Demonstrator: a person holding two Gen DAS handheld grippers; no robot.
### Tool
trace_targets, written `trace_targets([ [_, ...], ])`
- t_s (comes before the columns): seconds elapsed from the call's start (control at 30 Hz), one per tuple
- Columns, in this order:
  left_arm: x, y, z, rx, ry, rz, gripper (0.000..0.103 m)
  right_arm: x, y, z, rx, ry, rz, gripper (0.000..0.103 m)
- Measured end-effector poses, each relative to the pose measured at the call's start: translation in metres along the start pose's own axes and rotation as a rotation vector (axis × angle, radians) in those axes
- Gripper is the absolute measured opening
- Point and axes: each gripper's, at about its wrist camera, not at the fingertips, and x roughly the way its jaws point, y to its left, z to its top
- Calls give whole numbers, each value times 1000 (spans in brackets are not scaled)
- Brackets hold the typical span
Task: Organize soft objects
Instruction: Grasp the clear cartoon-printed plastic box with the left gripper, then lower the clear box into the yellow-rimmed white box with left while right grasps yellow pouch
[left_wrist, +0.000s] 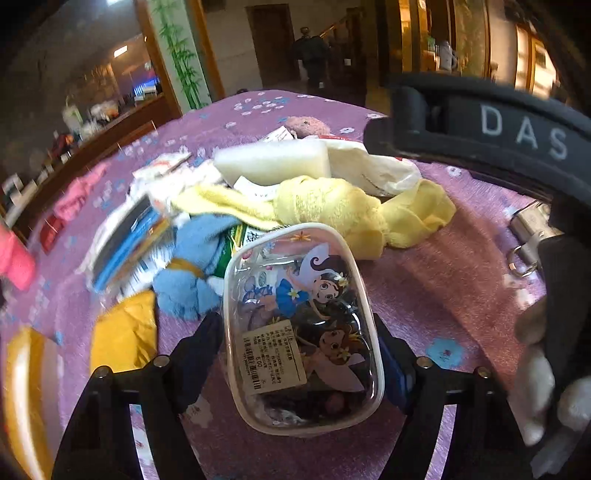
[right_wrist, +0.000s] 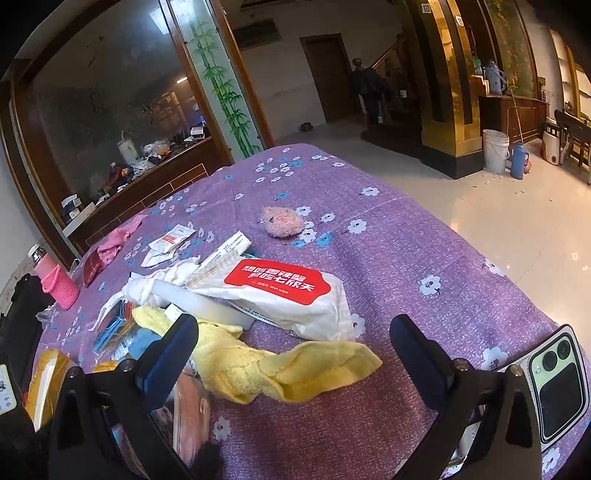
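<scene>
My left gripper (left_wrist: 299, 332) is shut on a clear cartoon-printed pouch (left_wrist: 299, 325), held above the purple flowered cloth (left_wrist: 443, 280). Behind it lie a yellow towel (left_wrist: 332, 210), a blue plush (left_wrist: 192, 266) and a white foam block (left_wrist: 273, 164). My right gripper (right_wrist: 293, 336) is open and empty over the yellow towel (right_wrist: 273, 369). In the right wrist view a wet-wipe pack (right_wrist: 284, 291) lies beyond the towel and a pink plush (right_wrist: 282, 220) sits farther back. The pouch edge (right_wrist: 188, 413) shows low at the left.
A pink cloth (right_wrist: 118, 238), small white packets (right_wrist: 170, 238) and a pink bottle (right_wrist: 55, 277) sit at the left. A yellow packet (left_wrist: 125, 332) lies near my left gripper. A phone (right_wrist: 557, 384) is at the right edge. The other gripper's body (left_wrist: 480, 125) crosses the left view.
</scene>
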Motion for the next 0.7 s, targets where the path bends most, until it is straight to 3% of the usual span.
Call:
trace_targets([
  [0.2,-59,37,-14,-163,-107,-81,80,3,1,-1,-6,4,-8,103],
  [0.4,-129,79,-47,-303,-207,-104,80,7,7,-3,-40,12,-35,103],
  [0.6,-177,118,-79,-368,-292,0,80,3,12,-4,-62,6,-35,103],
  [0.7,-188,143,-94,-388,-306,68,81,-11,23,-8,-65,40,30,103],
])
